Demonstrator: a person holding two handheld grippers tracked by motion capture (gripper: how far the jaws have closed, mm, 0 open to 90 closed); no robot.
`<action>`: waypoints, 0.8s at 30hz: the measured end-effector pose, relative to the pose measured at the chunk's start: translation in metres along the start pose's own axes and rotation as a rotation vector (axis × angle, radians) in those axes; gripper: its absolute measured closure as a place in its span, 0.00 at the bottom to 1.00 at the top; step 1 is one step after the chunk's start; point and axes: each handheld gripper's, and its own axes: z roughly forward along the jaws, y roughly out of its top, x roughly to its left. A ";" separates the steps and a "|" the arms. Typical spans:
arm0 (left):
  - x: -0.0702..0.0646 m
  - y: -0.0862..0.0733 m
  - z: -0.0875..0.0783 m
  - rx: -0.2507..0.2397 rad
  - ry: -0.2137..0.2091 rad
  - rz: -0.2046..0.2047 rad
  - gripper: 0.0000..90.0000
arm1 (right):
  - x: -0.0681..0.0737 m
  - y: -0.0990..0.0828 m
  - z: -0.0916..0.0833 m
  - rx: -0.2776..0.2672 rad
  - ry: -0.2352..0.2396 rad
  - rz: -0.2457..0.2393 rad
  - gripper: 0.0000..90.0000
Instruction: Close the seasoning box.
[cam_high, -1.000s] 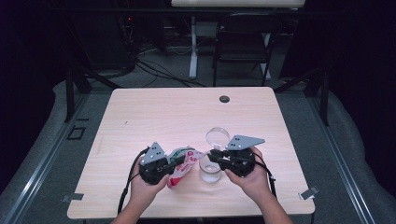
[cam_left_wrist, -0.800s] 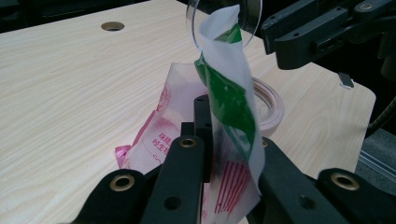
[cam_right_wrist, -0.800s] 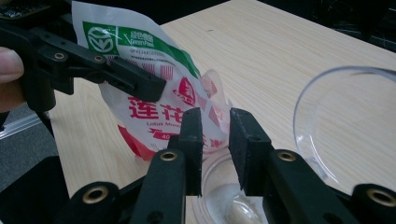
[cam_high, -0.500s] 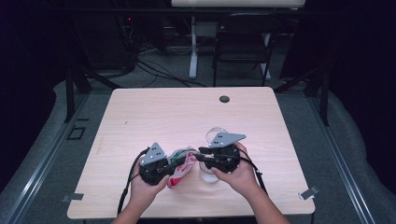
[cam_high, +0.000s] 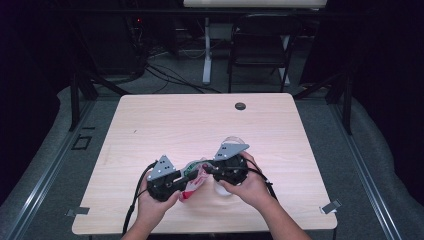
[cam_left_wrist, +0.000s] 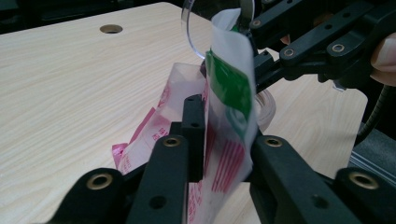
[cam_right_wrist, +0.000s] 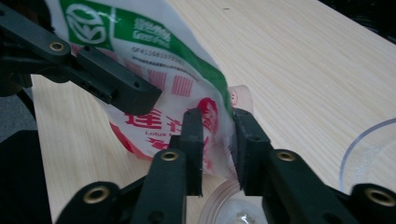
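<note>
on the light wooden table (cam_high: 150, 125), near its front edge, a person holds two grippers that meet over a plastic bag (cam_high: 192, 181) printed in white, red and green. the left gripper (cam_high: 186, 176) comes in from the left side of the high view and the right gripper (cam_high: 209, 170) from the right, their tips close together at the top of the bag. in the left gripper view the bag (cam_left_wrist: 224, 121) stands upright between the two black jaws, which press on it from both sides; these jaws have just been opening a little, yet the bag is pinched between them. in the same view the right gripper (cam_left_wrist: 254, 63) reaches in from the upper right and its tips sit at the bag's upper edge. in the right gripper view the bag (cam_right_wrist: 154, 60) hangs across the upper left, and a fold of its lower corner is caught between the right gripper's own jaws, which have just been closing on it; the left gripper (cam_right_wrist: 116, 91) crosses that view from the left and bears on the bag. a clear plastic cup (cam_high: 231, 142) stands on the table just behind and under the right gripper, and its rim (cam_right_wrist: 369, 154) shows at the lower right of the right gripper view. a small round dark hole (cam_high: 240, 106) lies in the table near the far edge, well apart from the hands.
</note>
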 end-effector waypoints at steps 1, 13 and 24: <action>0.000 -0.001 -0.001 -0.004 0.004 0.001 0.86 | 0.000 -0.001 0.000 -0.001 0.003 -0.001 0.88; 0.000 -0.020 0.005 0.053 0.072 0.006 0.59 | 0.002 -0.006 -0.002 -0.023 -0.012 0.011 1.00; 0.001 -0.043 0.018 0.104 0.131 0.072 0.54 | 0.003 -0.007 -0.002 -0.032 -0.007 0.018 1.00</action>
